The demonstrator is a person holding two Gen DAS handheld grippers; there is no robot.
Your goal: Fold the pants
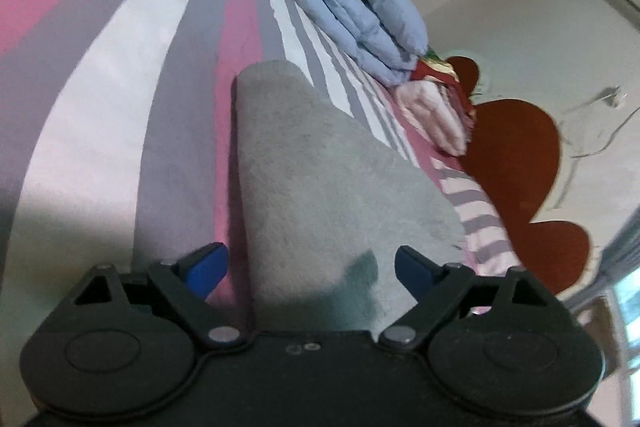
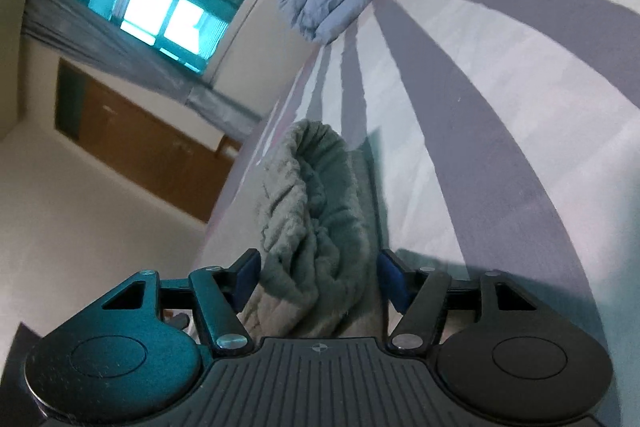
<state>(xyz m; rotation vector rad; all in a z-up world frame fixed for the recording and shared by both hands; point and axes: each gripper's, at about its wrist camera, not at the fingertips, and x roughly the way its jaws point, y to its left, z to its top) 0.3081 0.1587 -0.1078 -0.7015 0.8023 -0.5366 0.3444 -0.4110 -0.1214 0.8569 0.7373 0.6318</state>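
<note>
The grey fleece pants [image 1: 320,163] lie on the striped bed sheet [image 1: 120,67], already doubled over, their folded edge running from the middle of the left wrist view up toward 12 o'clock. The left claw [image 1: 310,267] stands wide open astride the near end of the cloth, its blue pads clear of the fabric. The right claw [image 2: 318,277] is open too, its blue pads flanking the bunched, gaping end of the pants [image 2: 316,211] without visibly pressing on it.

The step looks like taking hold for the next fold. To do it well, each claw should close over all layers at its corner, low against the sheet, so none slips free, and the bunched end should be smoothed flat first.

No containers are in view. A folded blue quilt [image 1: 352,3] sits at 1 o'clock, with a pink folded bundle [image 1: 436,119] just beside it.
</note>
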